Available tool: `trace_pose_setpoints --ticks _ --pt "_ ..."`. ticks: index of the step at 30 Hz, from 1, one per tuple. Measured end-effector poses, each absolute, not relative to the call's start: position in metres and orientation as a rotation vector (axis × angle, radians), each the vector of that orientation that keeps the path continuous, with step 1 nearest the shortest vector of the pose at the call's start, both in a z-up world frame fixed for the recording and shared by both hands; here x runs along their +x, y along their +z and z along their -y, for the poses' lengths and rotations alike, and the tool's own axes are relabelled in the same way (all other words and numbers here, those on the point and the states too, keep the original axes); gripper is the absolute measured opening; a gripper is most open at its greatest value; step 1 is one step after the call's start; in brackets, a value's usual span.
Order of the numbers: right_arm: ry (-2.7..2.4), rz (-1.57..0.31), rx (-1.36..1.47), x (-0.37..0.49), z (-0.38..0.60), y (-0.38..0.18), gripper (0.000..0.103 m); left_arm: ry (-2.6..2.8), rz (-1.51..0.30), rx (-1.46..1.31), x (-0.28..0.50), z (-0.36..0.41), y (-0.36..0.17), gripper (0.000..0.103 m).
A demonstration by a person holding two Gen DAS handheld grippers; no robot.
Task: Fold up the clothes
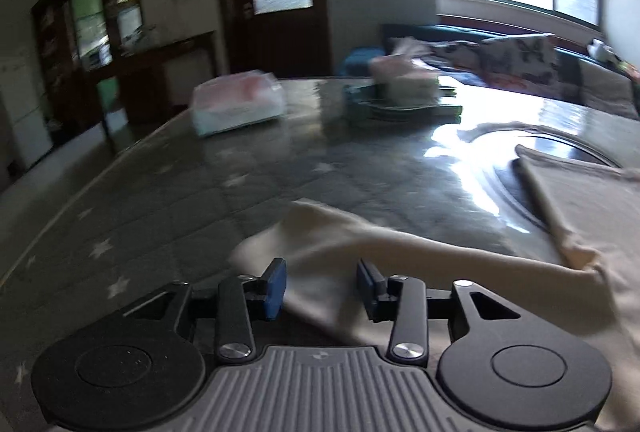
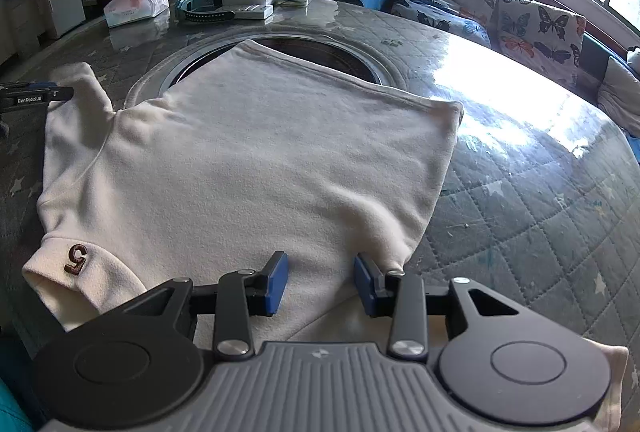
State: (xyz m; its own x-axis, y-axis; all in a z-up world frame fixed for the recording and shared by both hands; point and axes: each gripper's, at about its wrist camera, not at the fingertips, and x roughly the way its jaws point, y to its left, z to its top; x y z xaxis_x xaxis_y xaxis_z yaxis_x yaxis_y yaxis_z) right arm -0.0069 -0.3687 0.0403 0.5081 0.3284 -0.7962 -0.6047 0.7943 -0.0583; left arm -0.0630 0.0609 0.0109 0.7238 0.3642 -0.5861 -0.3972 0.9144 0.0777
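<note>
Sweatshirt [image 2: 248,159], one, cream, lies flat on the quilted counter [image 2: 520,216], sleeve out toward 9 o'clock. Two grippers: left gripper [image 1: 322,286] and right gripper [image 2: 320,282], jaws partly apart over cloth, gripping nothing. Two tissue packs [image 2: 136,5] at 11 o'clock; sofa [image 2: 500,15], window behind.
</note>
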Motion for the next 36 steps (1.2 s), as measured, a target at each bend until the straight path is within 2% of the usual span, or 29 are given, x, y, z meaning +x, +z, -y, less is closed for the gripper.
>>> trace_pose_setpoints --ticks 6,11,17,19,29,36 --pt "0.576 -0.87 -0.355 -0.007 0.369 0.04 0.037 0.491 -0.648 -0.076 -0.063 -0.085 0.015 0.042" --pt "0.571 -0.869 -0.354 -0.008 0.368 0.04 0.038 0.411 -0.609 -0.093 -0.056 -0.074 0.03 0.042" --pt "0.566 -0.866 -0.35 -0.008 0.368 0.04 0.039 0.32 -0.661 0.026 -0.027 -0.051 0.016 0.042" --pt "0.562 -0.864 -0.347 -0.008 0.369 0.039 0.043 0.334 -0.659 0.048 -0.023 -0.054 0.011 0.044" --pt "0.585 -0.842 -0.349 -0.016 0.367 0.044 0.044 0.424 -0.676 0.06 -0.027 -0.081 0.013 0.044" --pt "0.645 -0.838 -0.354 -0.031 0.357 0.05 0.045 0.181 -0.659 0.08 -0.046 -0.025 0.034 0.044"
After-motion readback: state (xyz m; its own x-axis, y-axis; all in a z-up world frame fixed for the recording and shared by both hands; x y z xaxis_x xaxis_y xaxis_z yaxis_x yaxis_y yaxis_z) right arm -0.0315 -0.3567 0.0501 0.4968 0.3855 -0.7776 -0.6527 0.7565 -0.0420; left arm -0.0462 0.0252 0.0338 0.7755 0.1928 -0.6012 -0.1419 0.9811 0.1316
